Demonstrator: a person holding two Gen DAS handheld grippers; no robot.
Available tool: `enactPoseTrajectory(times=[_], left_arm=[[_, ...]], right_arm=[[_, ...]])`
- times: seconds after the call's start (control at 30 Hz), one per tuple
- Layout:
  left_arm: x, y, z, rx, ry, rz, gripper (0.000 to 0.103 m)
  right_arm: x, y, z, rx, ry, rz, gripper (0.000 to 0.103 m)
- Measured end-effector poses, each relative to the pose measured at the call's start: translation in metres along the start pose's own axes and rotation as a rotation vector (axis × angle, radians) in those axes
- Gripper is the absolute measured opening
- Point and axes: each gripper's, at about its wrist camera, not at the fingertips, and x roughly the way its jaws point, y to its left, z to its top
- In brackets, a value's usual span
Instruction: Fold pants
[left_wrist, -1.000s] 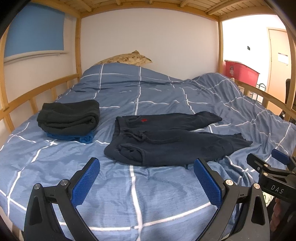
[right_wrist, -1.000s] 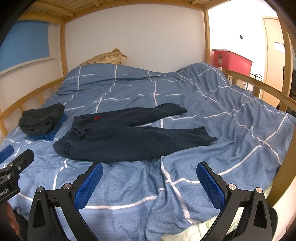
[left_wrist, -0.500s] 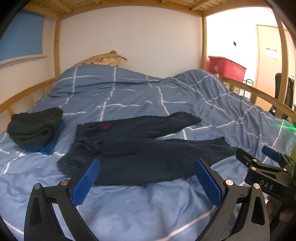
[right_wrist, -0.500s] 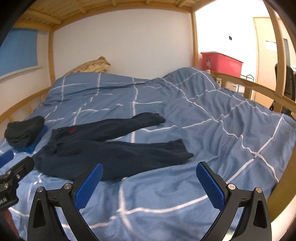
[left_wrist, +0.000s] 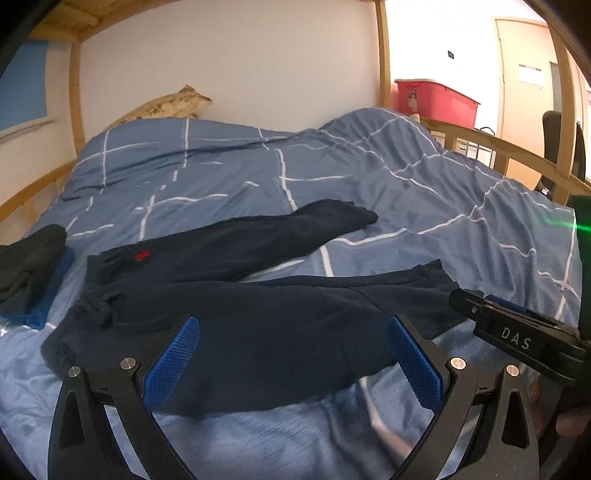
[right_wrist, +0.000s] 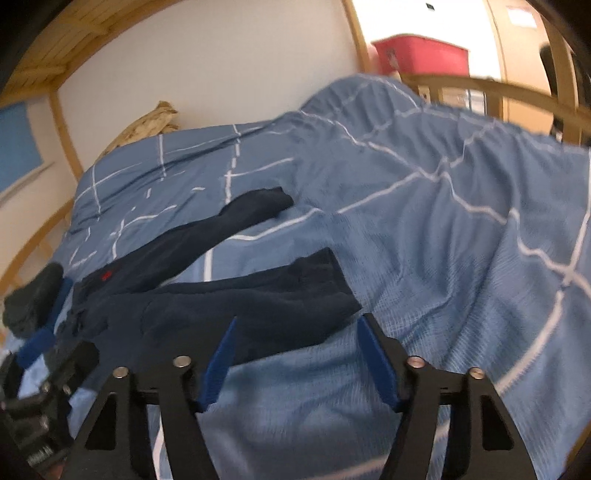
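Right gripper (right_wrist: 295, 354) closing, nothing clamped; left gripper (left_wrist: 291, 354) apart. Pants (left_wrist: 258, 295) lie crosswise (waistband left).

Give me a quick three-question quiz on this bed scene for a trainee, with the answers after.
1. True or false: the navy pants lie spread out, both legs apart.
2. What sits beside the waistband: A) a folded dark stack, B) a laptop, C) shoes?
3. What colour is the bin beyond the bed rail?

Key: 1 true. 2 A. 3 red.
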Motion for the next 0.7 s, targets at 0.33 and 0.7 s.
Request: enactPoseTrajectory(times=[0.33, 0.7], left_arm=[[0.027, -0.013, 0.002, -0.004, 0.026, -0.012, 0.103], [0.03, -0.026, 0.004, 0.004, 0.035, -0.044, 0.103]], right_arm=[[0.032, -0.021, 0.0, 0.143, 0.097, 0.091, 0.025], [0.006, -0.027, 0.01, 0.118, -0.044, 0.025, 0.011]])
